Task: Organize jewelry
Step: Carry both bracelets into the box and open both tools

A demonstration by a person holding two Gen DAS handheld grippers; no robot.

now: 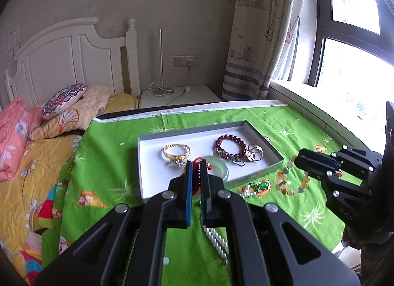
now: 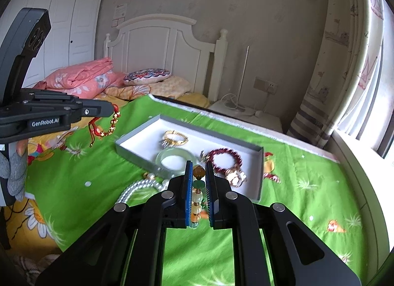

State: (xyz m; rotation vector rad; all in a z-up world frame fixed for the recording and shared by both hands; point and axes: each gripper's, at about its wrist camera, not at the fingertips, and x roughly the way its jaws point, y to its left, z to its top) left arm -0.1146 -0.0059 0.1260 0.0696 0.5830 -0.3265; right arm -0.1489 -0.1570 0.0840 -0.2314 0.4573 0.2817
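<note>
While the left gripper [image 1: 196,175] pinches the red cord bracelet [image 2: 104,126] and the right gripper [image 2: 199,187] clamps the multicoloured bead bracelet [image 2: 197,187], both hang above the tray's [image 2: 138,135] near edge, presumably awaiting deposit.

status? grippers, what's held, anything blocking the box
Left gripper shut on red cord bracelet, lifted. Right gripper shut on multicolour bead bracelet. Gift box open, partly filled; jade bangle on its near rim.

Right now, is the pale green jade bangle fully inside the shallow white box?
No. The pale green jade bangle rests across the shallow white box's near rim, partly inside, partly overhanging.
</note>
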